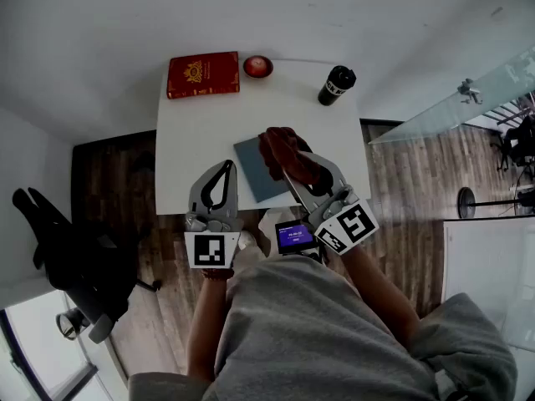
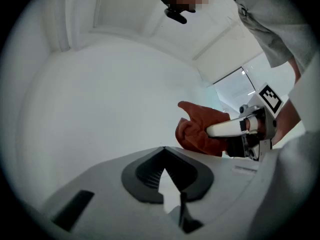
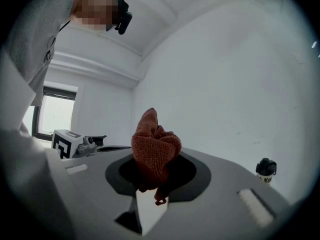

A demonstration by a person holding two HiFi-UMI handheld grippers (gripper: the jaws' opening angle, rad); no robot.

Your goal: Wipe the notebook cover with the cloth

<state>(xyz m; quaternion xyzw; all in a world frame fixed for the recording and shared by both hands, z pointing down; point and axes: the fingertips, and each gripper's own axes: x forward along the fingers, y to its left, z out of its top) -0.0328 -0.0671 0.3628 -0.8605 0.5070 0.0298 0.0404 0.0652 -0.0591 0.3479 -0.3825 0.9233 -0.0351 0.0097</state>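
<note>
Soft even indoor light, muted colour, white worktop evenly bright, weak shadows, both gripper views strongly fisheyed with black vignetted corners, window blown out, cloth sharp, picture edges soft.

You are working in what looks like an office or meeting room. A small white table stands on wood-look flooring against plain white walls, and a black swivel chair on a wheeled base stands off to your left. To your right a glass partition closes off a further space where more dark chairs show, and a red hardback book and a black drinks bottle sit at the table's far edge.
</note>
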